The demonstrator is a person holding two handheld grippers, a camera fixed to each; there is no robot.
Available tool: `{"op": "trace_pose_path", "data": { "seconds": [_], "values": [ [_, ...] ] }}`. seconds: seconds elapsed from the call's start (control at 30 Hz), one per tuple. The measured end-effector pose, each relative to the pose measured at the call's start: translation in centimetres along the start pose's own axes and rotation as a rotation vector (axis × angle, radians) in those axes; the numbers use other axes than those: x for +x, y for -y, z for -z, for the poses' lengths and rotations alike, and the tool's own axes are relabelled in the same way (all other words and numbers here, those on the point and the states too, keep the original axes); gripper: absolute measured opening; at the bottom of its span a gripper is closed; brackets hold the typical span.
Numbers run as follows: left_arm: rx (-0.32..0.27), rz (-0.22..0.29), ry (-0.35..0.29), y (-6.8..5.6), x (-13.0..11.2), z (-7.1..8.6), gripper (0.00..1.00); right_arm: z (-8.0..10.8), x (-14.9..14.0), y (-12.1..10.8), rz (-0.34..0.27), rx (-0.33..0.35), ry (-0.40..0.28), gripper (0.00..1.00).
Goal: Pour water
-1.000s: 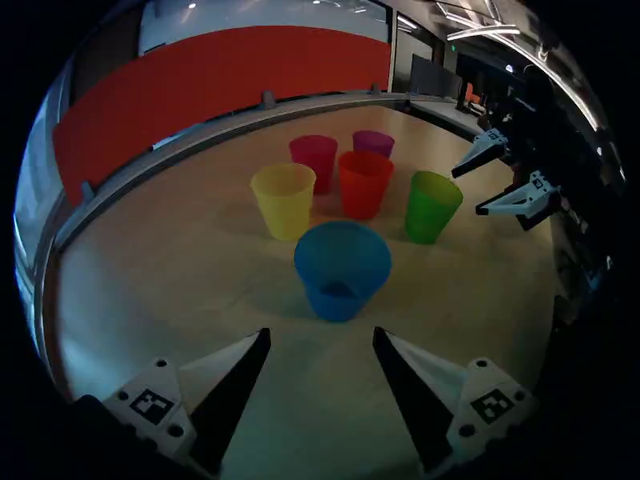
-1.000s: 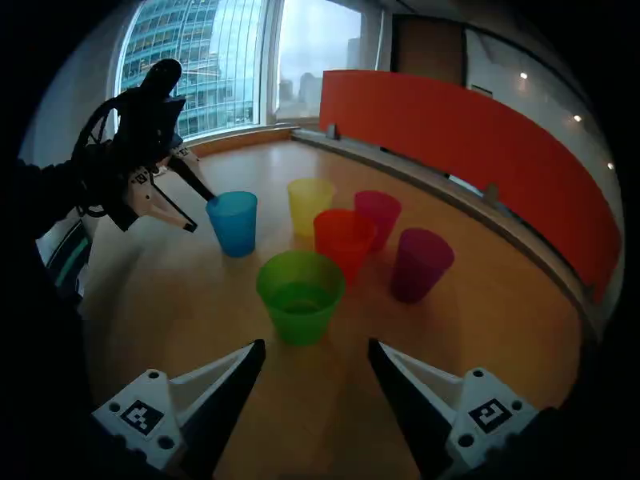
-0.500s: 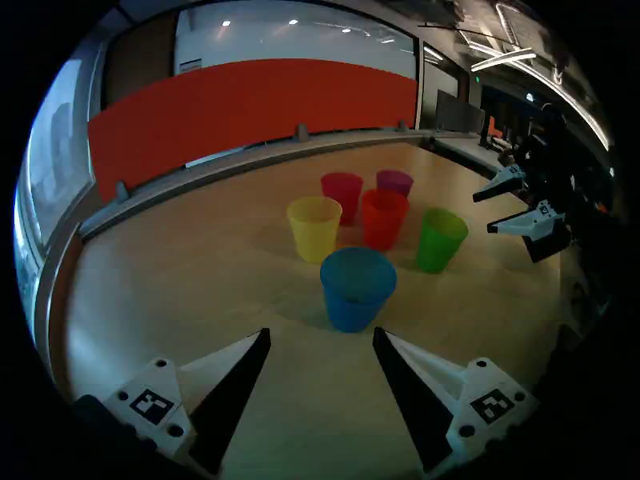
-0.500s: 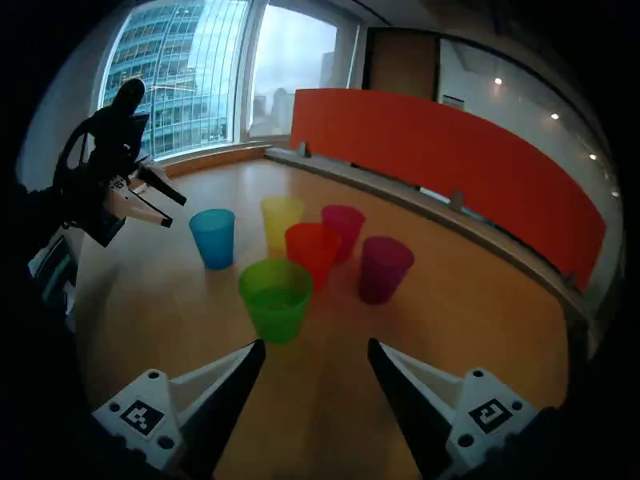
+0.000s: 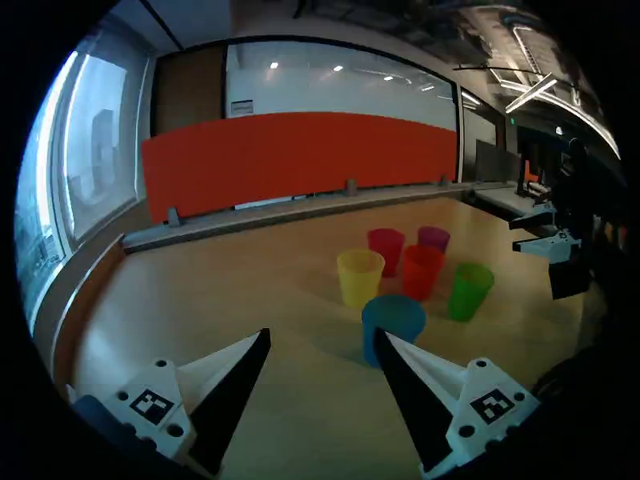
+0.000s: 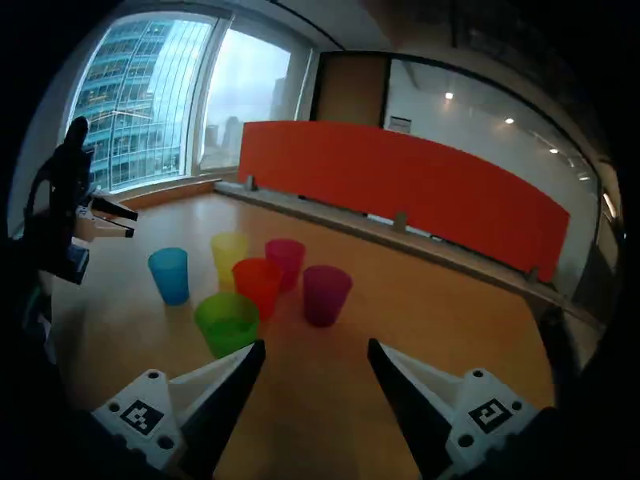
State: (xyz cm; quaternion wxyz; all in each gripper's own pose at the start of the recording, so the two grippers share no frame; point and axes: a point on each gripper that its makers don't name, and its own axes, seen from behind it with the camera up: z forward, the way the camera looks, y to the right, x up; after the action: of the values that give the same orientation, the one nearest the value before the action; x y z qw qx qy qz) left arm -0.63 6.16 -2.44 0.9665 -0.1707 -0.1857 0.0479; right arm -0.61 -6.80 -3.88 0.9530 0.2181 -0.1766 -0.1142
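My left gripper [image 5: 320,332] and right gripper [image 6: 314,342] both hang empty, fingers spread wide. Translucent plastic cups stand upright, clustered on the wooden table [image 6: 448,320]: the blue cup [image 5: 392,314] nearest my left, the green cup [image 6: 226,318] nearest my right, with the yellow cup [image 6: 228,248], red cup [image 6: 256,282], pink cup [image 6: 285,256] and purple cup [image 6: 325,290] around them.
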Motion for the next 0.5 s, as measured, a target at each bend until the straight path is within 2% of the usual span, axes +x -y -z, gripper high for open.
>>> {"op": "trace_pose_path", "data": {
  "seconds": [0.13, 0.27, 0.5],
  "values": [
    [0.044, 0.021, -0.076, 0.6, 1.7, 0.7, 0.95, 0.1, 1.0, -0.9, -0.027, -0.064, -0.05, 1.0],
    [0.075, 0.033, -0.135, 0.8, 2.9, 1.0, 0.95, 0.2, 1.7, -1.0, -0.063, -0.1, -0.094, 1.0],
    [0.137, 0.049, -0.189, 1.5, 3.3, 1.3, 0.95, 0.5, 3.7, -2.4, -0.129, -0.185, -0.19, 1.0]
  ]
}}
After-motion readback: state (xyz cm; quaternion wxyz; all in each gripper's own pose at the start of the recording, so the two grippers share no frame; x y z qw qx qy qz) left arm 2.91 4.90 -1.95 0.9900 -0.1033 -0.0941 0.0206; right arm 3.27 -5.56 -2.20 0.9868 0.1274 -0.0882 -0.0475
